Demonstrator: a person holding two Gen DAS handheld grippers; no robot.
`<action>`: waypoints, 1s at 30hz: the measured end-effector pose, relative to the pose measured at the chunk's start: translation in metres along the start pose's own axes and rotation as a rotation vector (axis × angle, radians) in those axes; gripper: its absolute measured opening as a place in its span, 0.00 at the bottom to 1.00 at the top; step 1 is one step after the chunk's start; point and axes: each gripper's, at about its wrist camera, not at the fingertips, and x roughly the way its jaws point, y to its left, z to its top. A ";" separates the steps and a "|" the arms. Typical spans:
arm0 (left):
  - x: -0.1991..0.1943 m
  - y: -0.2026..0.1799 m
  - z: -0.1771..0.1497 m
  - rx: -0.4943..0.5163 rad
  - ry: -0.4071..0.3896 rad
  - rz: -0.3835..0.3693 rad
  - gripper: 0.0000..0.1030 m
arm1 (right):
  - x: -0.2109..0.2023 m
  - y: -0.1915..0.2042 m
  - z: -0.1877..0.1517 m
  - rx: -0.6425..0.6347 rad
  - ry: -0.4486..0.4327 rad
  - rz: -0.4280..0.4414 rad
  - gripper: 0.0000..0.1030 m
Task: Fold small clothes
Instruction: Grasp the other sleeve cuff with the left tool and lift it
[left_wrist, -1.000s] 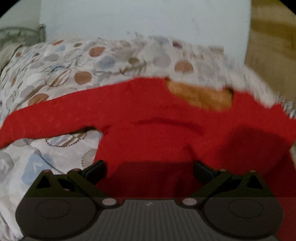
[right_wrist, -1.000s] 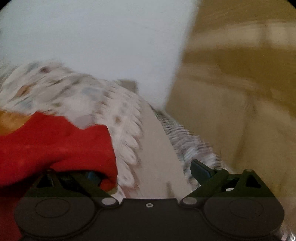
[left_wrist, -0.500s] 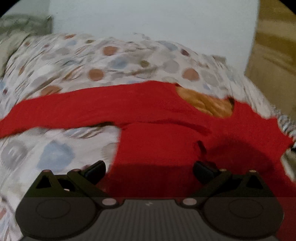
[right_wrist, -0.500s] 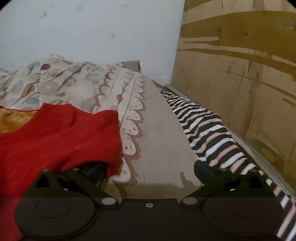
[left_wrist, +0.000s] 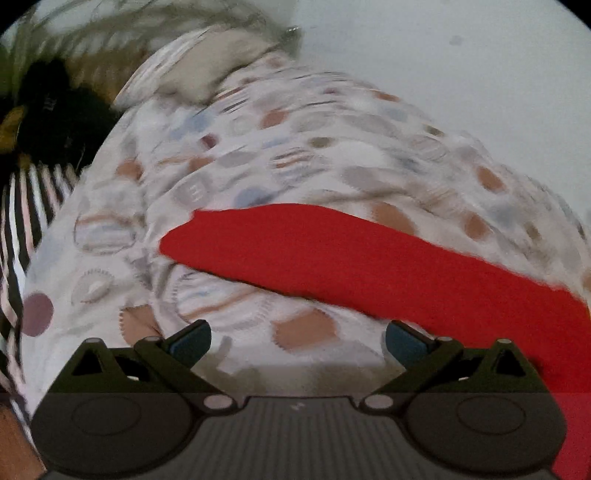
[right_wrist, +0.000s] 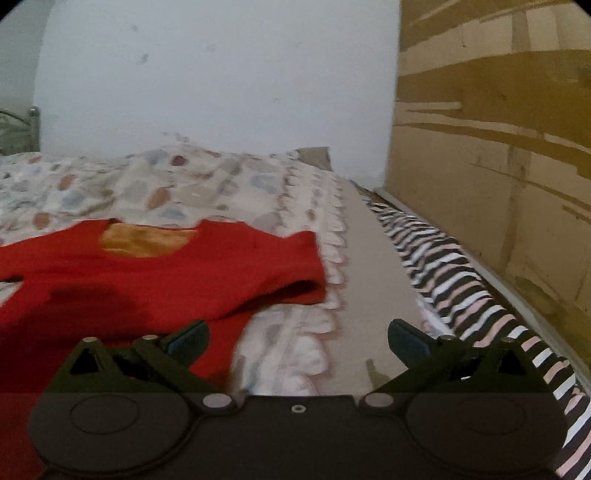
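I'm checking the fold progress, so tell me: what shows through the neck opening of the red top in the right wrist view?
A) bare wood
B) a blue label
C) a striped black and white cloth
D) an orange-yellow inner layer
D: in the right wrist view the red top lies flat on the patterned bedspread, and an orange-yellow inner layer fills its neckline.

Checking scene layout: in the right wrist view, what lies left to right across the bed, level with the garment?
Red sweater → patterned quilt's scalloped edge → plain beige strip → striped sheet → wooden board.
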 end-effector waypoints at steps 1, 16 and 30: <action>0.008 0.010 0.006 -0.042 0.008 -0.010 1.00 | -0.005 0.007 -0.001 0.001 -0.001 0.012 0.99; 0.079 0.104 0.027 -0.545 -0.042 -0.062 0.97 | -0.020 0.072 0.003 -0.006 0.004 0.113 0.99; 0.080 0.105 0.039 -0.550 -0.160 0.109 0.06 | -0.019 0.075 -0.002 -0.015 -0.013 0.071 0.99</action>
